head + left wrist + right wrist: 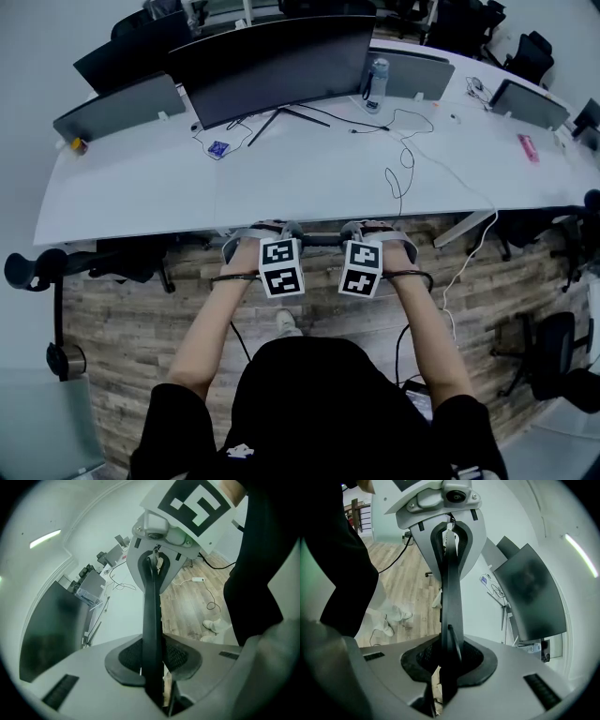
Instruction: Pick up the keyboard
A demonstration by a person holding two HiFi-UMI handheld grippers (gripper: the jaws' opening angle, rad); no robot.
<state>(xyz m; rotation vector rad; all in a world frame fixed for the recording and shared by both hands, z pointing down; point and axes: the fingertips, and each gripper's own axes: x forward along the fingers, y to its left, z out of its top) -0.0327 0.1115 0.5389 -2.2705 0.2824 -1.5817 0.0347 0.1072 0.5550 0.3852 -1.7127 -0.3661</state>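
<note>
Looking down in the head view, the left tongs (251,234) and right tongs (382,232) are held side by side in front of the person's body, each with its marker cube facing up. The dark keyboard (322,240) spans the gap between them as a thin bar. It is clear of the white surface (281,178), just off the near edge and above the wooden floor (131,319). A curved monitor (272,66) and a bottle (376,82) stand at the far side of the surface. In the left gripper view the keyboard (151,611) appears edge-on as a narrow dark slab. The jaws are drawn in to a narrow gap and press on its near end, and its far end sits in the opposite tongs. In the right gripper view the same slab (451,597) is clamped in the same way between jaws that are only slightly apart. The monitor (534,592) lies off to one side.
</note>
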